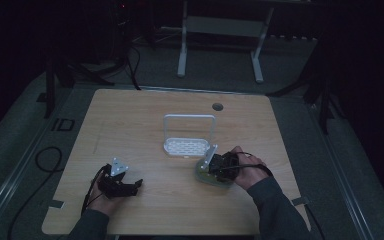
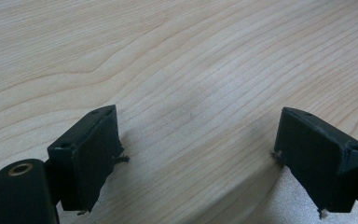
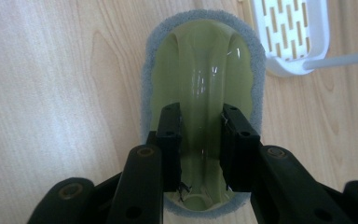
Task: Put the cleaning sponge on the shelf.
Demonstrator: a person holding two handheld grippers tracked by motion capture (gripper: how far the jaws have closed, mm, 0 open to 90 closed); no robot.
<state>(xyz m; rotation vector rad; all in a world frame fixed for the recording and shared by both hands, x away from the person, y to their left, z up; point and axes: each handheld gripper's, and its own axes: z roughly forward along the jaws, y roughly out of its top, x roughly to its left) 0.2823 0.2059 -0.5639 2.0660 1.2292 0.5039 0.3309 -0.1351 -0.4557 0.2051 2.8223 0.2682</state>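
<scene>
A scrubbing pad [image 3: 200,60] with an olive-green plastic top and a grey sponge rim lies flat on the wooden table [image 1: 130,125]. My right gripper [image 3: 200,114] comes down on it from above, jaws shut on the raised green ridge that forms its handle. In the high view the scrubbing pad [image 1: 205,177] lies right of centre under my right gripper [image 1: 219,166], just in front of a white holder [image 1: 189,146]. My left gripper [image 1: 136,184] rests low over the table at the front left. Its jaws stand wide open around bare wood, as the left gripper [image 2: 198,114] view confirms.
The white holder [image 3: 292,32] has a slotted tray and a tall hoop handle and stands at the table's middle, close beyond the pad. A round cable hole [image 1: 217,106] sits near the far edge. Metal frame legs [image 1: 182,60] stand on the floor behind the table.
</scene>
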